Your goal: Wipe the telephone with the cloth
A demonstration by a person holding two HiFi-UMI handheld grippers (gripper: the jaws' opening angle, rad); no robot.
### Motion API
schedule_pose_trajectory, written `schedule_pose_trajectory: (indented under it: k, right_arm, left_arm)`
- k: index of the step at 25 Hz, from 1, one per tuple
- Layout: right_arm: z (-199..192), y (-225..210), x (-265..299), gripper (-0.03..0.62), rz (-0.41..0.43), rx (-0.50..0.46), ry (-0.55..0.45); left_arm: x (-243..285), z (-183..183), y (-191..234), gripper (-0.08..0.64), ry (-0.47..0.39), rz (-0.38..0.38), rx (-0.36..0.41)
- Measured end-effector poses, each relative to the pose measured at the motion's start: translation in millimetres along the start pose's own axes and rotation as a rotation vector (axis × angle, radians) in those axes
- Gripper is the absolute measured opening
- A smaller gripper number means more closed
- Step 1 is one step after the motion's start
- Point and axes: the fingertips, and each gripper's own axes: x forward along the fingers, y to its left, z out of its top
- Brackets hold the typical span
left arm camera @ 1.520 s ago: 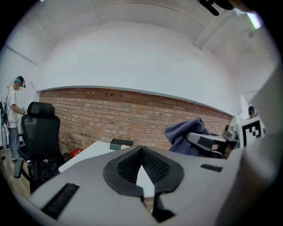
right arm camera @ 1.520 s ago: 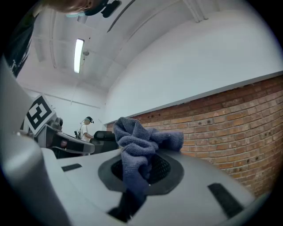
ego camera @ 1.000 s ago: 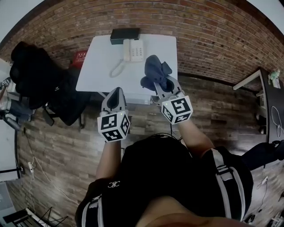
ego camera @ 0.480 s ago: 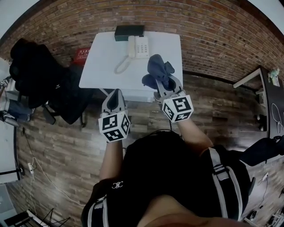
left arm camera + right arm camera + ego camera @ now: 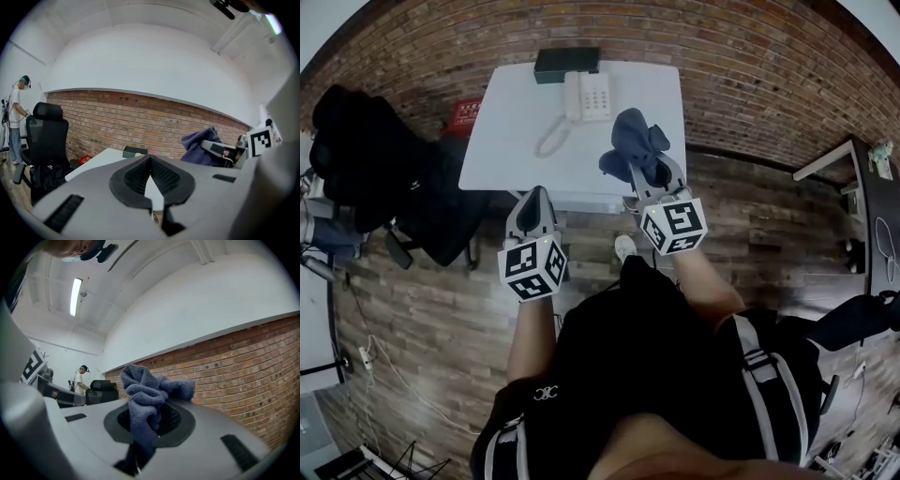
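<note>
A white telephone (image 5: pixel 588 96) with a coiled cord (image 5: pixel 549 139) sits at the far side of a white table (image 5: pixel 506 141). My right gripper (image 5: pixel 643 166) is shut on a dark blue cloth (image 5: pixel 633 142), held over the table's near right part; the cloth (image 5: pixel 149 399) bunches up between the jaws in the right gripper view. My left gripper (image 5: pixel 532 202) hangs just off the table's near edge, its jaws closed together with nothing in them. In the left gripper view the left gripper (image 5: pixel 149 171) points toward the table, and the cloth (image 5: pixel 199 145) shows at the right.
A black box (image 5: pixel 566 65) stands behind the telephone against the brick wall (image 5: pixel 750 75). A black office chair (image 5: pixel 384 169) with dark things on it sits left of the table. A red item (image 5: pixel 466 114) lies by the wall. A person (image 5: pixel 16 117) stands far off.
Both grippers have shifted slightly toward the table, the right one still carrying the cloth. The view has moved a little; the telephone has not moved.
</note>
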Motion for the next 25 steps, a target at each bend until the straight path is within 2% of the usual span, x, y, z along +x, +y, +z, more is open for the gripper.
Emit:
schedule_pose_trajectory:
  k: [8, 13, 19, 25]
  right_arm:
    - [-2.3, -68.4, 53.1, 0.029, 0.047, 0.011, -0.029]
    - [-3.2, -100.6, 91.8, 0.029, 0.083, 0.04, -0.029]
    - [-4.3, -112.2, 125.9, 0.029, 0.145, 0.037, -0.027]
    - [-15.6, -133.2, 155.6, 0.029, 0.157, 0.051, -0.002]
  left_arm:
    - [69.3, -5.3, -24.5, -0.003, 0.028, 0.052, 0.044]
    - [104.1, 7.5, -42.9, -0.003, 0.039, 0.063, 0.059]
    - [132.0, 14.6, -45.2, -0.003, 0.046, 0.082, 0.017]
    - [150.7, 15.6, -39.8, -0.003, 0.043, 0.116, 0.005]
